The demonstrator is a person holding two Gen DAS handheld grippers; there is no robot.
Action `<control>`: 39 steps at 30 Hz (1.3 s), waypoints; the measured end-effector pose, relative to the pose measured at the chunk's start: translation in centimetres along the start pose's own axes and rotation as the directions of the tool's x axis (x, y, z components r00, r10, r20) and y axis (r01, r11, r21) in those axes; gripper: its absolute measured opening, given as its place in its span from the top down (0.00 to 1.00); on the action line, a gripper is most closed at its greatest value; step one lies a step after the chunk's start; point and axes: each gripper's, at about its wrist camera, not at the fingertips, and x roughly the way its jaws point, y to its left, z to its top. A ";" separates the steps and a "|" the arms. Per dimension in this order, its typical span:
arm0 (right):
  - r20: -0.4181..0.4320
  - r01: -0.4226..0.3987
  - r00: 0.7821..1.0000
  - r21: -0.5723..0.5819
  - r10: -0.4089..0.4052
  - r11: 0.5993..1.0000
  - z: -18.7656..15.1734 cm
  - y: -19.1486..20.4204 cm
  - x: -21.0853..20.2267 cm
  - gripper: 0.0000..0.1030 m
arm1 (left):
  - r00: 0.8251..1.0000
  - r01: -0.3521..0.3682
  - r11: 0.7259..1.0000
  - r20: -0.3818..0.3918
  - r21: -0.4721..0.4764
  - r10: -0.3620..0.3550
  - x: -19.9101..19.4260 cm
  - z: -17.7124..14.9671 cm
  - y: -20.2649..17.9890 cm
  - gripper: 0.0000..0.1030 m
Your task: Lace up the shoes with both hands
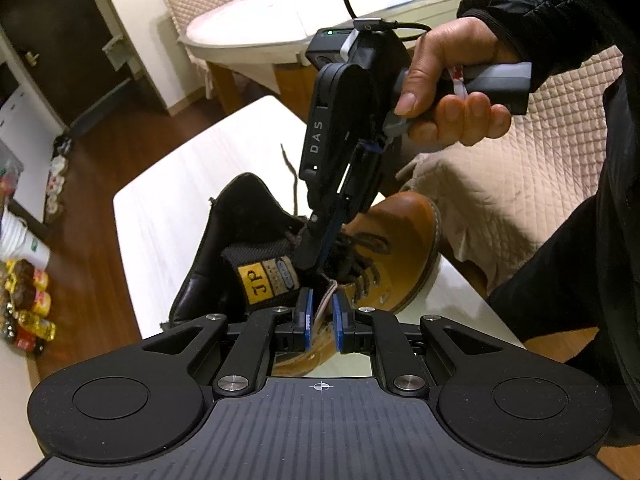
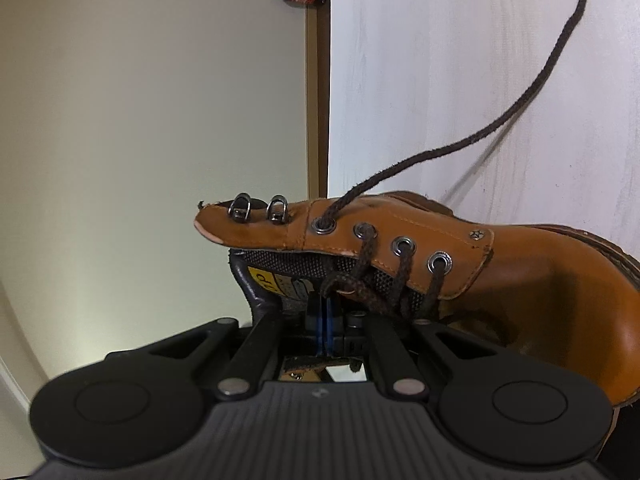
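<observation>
A tan leather boot (image 1: 404, 240) lies on a white table (image 1: 200, 184), its black tongue with a yellow label (image 1: 256, 280) showing. My left gripper (image 1: 322, 316) is shut on the raw edge of the boot's near eyelet flap. My right gripper (image 1: 314, 260), held by a hand (image 1: 452, 80), points steeply down at the tongue with its pads together on a strand of the dark lace. In the right wrist view the right gripper (image 2: 324, 308) sits under the far flap of the boot (image 2: 540, 300). A loose lace (image 2: 480, 136) leaves the top eyelet and trails across the table (image 2: 440, 60).
Two metal hooks (image 2: 240, 208) sit above the eyelets on the flap. A quilted seat (image 1: 520, 180) is beside the table, and a round white table (image 1: 260, 20) stands behind. Bottles (image 1: 28, 300) and paper cups (image 1: 20, 240) are on the floor at left.
</observation>
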 end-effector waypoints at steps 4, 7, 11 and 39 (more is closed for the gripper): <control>-0.014 0.003 1.000 -0.009 -0.003 1.000 0.1 0.1 1.0 0.97 | 1.000 -0.001 1.000 0.000 -0.004 0.001 0.0 0.0 0.0 0.89; -0.019 0.008 1.000 -0.019 -0.008 1.000 0.2 0.1 0.6 0.97 | 1.000 -0.002 1.000 0.000 -0.006 0.002 -0.1 -0.1 -0.1 0.89; -0.035 0.023 0.999 -0.040 -0.024 0.999 0.2 0.0 -0.6 0.97 | 1.000 -0.004 1.000 0.002 -0.010 0.004 -0.1 -0.2 -0.1 0.89; -0.078 0.036 0.996 -0.044 -0.039 0.998 1.0 0.1 -2.5 0.97 | 1.000 -0.007 1.000 0.026 -0.030 0.008 -0.1 -0.6 -0.3 0.88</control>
